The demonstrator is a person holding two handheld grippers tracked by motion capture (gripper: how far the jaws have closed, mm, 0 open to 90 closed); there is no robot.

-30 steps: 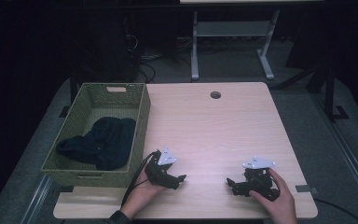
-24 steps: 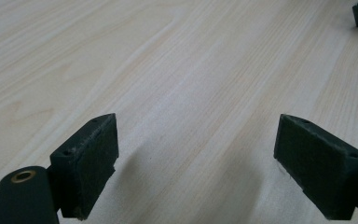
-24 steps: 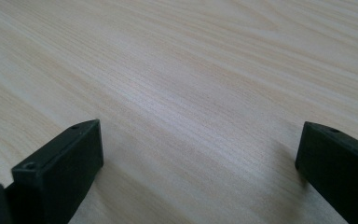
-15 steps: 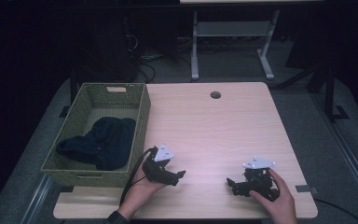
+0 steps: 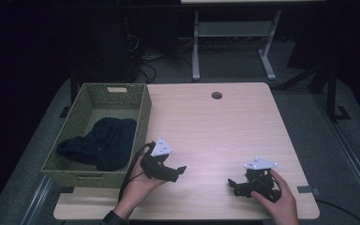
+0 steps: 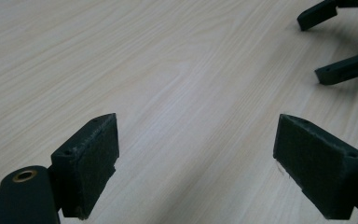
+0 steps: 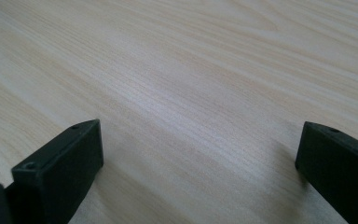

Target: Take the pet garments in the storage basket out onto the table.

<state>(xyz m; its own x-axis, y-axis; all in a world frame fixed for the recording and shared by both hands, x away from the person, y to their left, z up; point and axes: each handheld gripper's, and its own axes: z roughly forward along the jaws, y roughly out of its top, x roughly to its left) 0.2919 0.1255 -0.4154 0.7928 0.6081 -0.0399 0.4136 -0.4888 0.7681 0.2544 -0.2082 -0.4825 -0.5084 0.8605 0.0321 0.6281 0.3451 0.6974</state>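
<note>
Both tongs are gaping wide, gripping nothing: the left tongs [image 5: 178,172] are hovering just beside the wicker basket [image 5: 143,115] holding dark cloth [image 5: 104,142]; the right tongs [image 5: 232,185] are resting well apart.

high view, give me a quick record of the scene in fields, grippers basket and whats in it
surface: light wooden table
left gripper: open, holds nothing, lifted beside the basket
right gripper: open, holds nothing, low at the table's near right
basket: green woven, at the table's left edge
contents: dark knitted garment, bunched inside
table hole: near the far edge
</note>
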